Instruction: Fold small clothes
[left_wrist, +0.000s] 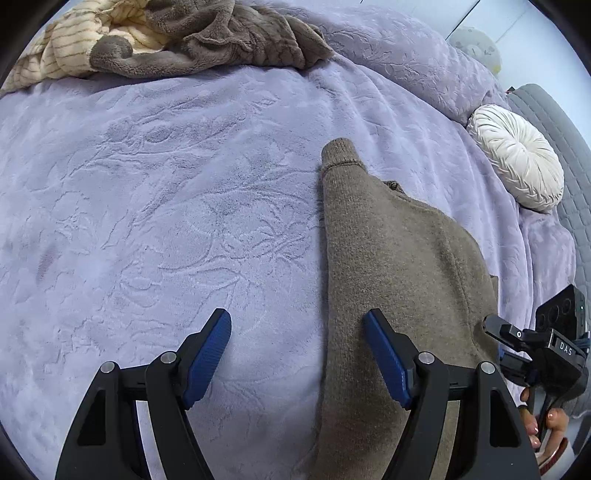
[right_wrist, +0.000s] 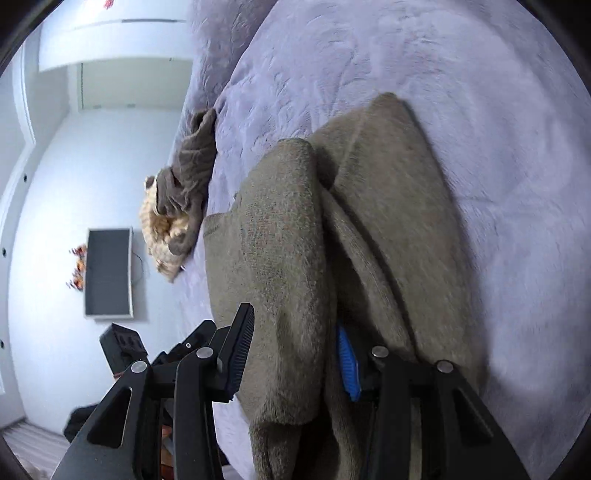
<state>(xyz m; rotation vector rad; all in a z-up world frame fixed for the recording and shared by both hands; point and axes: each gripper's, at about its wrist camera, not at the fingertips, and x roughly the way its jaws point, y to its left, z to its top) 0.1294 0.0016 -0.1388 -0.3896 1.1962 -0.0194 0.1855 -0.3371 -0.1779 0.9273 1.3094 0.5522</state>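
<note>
Lying flat on the lilac embossed plush blanket (left_wrist: 184, 184) — brown knitted sweater (left_wrist: 399, 258). Left gripper (left_wrist: 297, 354) spread wide, empty (one finger over the knit). Right gripper (right_wrist: 295, 350) parted, sweater fold between — contact unclear.

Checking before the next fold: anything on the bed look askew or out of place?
The brown sweater lies bunched in thick uneven folds, one sleeve sticking out. A crumpled heap of clothes sits at the bed's far edge. No damage visible.

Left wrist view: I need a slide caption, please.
Open left claw hovers over the brown sweater's edge on the lavender blanket.
</note>
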